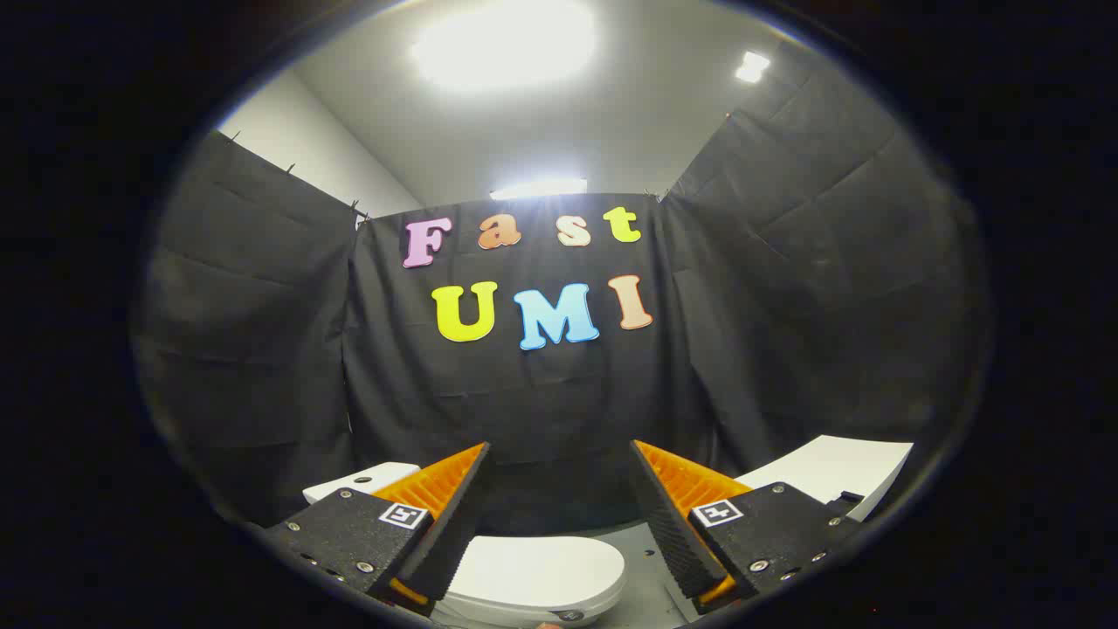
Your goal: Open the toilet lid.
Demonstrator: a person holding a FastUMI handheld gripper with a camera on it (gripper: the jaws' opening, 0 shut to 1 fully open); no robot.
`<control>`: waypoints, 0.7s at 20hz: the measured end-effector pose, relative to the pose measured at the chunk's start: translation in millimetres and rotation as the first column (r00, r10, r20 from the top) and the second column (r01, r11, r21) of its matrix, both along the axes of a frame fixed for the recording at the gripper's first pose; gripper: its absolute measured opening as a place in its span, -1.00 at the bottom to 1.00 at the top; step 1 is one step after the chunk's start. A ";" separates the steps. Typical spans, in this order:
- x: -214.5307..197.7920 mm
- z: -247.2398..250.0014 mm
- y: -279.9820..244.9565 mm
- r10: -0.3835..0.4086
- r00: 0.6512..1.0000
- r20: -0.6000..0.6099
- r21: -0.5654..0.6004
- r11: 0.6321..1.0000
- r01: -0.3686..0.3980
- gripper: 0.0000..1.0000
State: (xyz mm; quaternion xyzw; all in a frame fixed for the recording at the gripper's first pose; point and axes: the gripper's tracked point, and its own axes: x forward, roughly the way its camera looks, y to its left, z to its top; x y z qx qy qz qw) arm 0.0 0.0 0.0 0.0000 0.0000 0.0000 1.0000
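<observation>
Black cloth [541, 393] hangs as the booth's wall on three sides, creased and pinned along its top edge, with a pale ceiling [611, 122] above it and bright ceiling lights [502, 44] glaring down. Low in the scene sits a white toilet. Its lid [533, 568] lies flat and closed over the bowl, smooth and glossy, and its rounded front edge points toward the right finger. The toilet's white tank [362, 480] shows behind the left finger, close against the cloth. The tool [559, 454] is held above the toilet, its two fingers spread wide apart with nothing between them; through the gap between the tips the black cloth is seen. The lid lies below and between the fingers, nearer to the left one, and neither finger touches it. Beyond the right finger a flat white panel [838, 472] stands tilted near the side cloth. A strip of grey floor [642, 546] runs between the lid and the right finger.
</observation>
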 end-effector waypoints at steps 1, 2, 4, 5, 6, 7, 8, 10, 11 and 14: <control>1.2 -0.1 -0.6 -0.001 1.000 0.002 -0.009 1.000 0.001 0.89; 2.5 0.0 -2.1 -0.007 1.000 0.005 -0.022 1.000 0.007 0.89; 4.4 -1.8 -5.7 -0.017 1.000 0.007 -0.047 0.999 0.017 0.89; 5.9 -1.9 -6.4 -0.019 1.000 0.006 -0.053 0.998 0.019 0.89; 6.2 -3.3 -7.5 -0.020 1.000 0.002 -0.054 0.998 0.020 0.89; 7.1 -4.3 -8.4 -0.021 1.000 -0.002 -0.053 0.998 0.021 0.89; 7.8 -6.2 -11.0 -0.025 1.000 -0.007 -0.049 0.998 0.025 0.89; 10.2 -8.0 -14.5 -0.028 0.999 -0.015 -0.036 0.999 0.028 0.89; 11.3 -9.3 -15.7 -0.029 0.999 -0.020 -0.031 0.999 0.028 0.89; 14.1 -13.3 -21.1 -0.034 0.999 -0.030 -0.025 0.999 0.033 0.89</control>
